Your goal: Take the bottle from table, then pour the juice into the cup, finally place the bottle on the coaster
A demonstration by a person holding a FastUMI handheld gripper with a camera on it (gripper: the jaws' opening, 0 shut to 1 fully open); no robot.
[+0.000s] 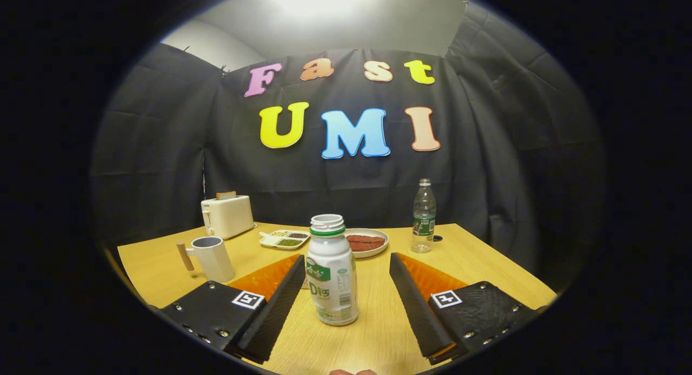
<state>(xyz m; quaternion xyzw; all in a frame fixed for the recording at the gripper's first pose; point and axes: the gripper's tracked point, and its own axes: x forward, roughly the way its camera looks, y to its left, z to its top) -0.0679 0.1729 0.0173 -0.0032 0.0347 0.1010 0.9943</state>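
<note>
I see the gripper (346, 288) spread wide, fingers either side of the white juice bottle (331, 272) without touching it. Bottle stands upright, uncapped, on the wooden table (476, 267). Cup (211, 257) sits beyond the left finger.

White bottle (331, 272) upright btwn open fingers (273, 302), uncapped; cup (212, 258) to its left.
</note>
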